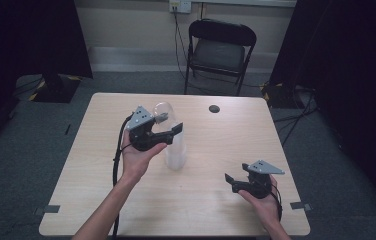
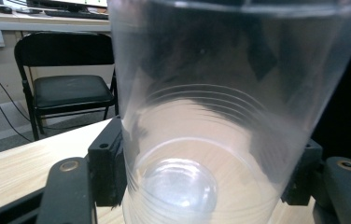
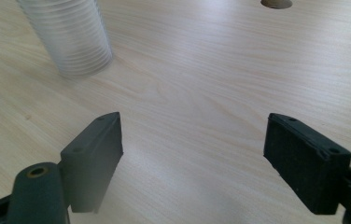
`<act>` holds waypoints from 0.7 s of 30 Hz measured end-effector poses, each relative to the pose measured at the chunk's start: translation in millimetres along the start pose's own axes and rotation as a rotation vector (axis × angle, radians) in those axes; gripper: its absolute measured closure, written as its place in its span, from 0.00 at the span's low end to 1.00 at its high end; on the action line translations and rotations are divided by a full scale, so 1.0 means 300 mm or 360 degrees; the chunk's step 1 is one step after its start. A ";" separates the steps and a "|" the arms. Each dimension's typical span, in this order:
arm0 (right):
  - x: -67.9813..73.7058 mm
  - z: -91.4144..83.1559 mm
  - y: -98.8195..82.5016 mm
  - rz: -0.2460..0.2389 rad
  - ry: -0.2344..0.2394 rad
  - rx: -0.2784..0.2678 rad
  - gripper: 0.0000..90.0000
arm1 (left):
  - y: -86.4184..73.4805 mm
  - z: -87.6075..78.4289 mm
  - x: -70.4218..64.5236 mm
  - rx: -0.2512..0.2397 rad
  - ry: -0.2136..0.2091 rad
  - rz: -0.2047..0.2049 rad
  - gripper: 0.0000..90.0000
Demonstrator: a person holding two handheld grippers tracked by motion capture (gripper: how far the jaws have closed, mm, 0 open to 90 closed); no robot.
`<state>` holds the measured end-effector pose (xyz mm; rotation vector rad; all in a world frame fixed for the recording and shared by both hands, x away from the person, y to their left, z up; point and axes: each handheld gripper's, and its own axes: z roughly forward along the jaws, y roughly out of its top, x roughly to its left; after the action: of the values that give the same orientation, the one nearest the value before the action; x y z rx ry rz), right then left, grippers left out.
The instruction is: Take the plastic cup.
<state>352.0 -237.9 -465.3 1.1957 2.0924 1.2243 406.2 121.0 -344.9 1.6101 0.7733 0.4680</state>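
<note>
A tall stack of clear plastic cups (image 1: 174, 152) stands on the pale wooden table (image 1: 216, 150), left of its middle. My left gripper (image 1: 171, 124) is up at the top of the stack, its jaws pressed against both sides of the upper cup (image 2: 201, 107). In the left gripper view the black pads (image 2: 110, 161) touch the cup's wall. At the front right, my right gripper (image 1: 233, 182) is held just above the table, open and with nothing in it. The right gripper view has its pads (image 3: 94, 149) wide apart over bare wood, with the ribbed base of the cup stack (image 3: 73, 42) farther off at the upper left.
A round cable hole (image 1: 214, 108) is in the table near its far edge. A black folding chair (image 1: 219, 50) stands beyond the table, with cables and a wall socket (image 1: 180, 5) behind it. Dark curtains hang on both sides.
</note>
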 end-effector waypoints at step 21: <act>0.048 0.006 0.027 -0.0067 0.0043 -0.0018 0.27 | -0.063 -0.097 -0.061 0.0045 -0.0098 -0.0102 0.37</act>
<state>349.4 -222.9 -458.4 1.1308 2.1161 1.2385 369.4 129.4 -355.5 1.6136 0.7857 0.3614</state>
